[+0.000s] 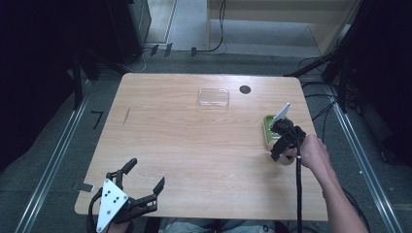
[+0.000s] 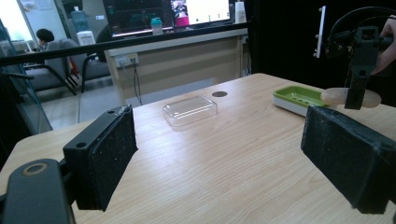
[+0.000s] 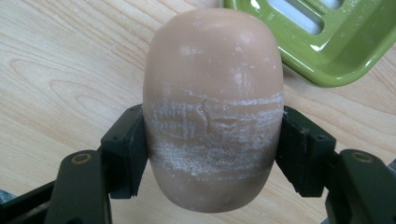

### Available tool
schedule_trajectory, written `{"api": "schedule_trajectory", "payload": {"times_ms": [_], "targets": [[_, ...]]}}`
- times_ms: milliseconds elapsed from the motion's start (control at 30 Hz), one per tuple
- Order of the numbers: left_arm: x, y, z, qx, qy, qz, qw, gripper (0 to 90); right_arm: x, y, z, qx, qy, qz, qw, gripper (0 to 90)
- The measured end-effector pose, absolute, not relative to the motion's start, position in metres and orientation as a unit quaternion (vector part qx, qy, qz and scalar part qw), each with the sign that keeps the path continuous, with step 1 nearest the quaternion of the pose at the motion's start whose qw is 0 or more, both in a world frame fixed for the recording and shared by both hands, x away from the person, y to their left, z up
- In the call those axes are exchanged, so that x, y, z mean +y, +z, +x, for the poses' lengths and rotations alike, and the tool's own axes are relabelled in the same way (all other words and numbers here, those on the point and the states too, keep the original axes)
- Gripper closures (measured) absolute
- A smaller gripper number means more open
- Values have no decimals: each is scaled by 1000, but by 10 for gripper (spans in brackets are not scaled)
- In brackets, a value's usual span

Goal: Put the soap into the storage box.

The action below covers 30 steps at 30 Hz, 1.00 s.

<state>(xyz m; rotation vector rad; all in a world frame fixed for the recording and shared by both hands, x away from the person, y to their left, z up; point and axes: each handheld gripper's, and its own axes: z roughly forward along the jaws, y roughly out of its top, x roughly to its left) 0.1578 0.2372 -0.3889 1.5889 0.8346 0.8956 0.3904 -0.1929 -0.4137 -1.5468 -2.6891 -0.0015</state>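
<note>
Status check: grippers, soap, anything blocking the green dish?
Right gripper shut on soap bar. Left gripper open, idle. Green soap dish beside soap, nothing in the way.

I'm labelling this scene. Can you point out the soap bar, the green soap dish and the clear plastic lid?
soap bar (image 3: 212, 93): right gripper view, middle of its top face.
green soap dish (image 3: 336, 51): right gripper view, its rim.
clear plastic lid (image 1: 214, 97): high view, its centre.

Left gripper (image 1: 145, 174) low at near edge, jaws wide apart, right gripper (image 1: 283, 145) clamped, pointing down
</note>
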Motion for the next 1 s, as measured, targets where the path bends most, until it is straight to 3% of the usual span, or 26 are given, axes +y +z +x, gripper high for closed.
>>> {"api": "schedule_trajectory", "payload": {"times_ms": [1000], "targets": [[237, -389, 158, 350, 377, 666, 539, 111, -202, -404, 418, -854, -12, -520, 16, 336]]}}
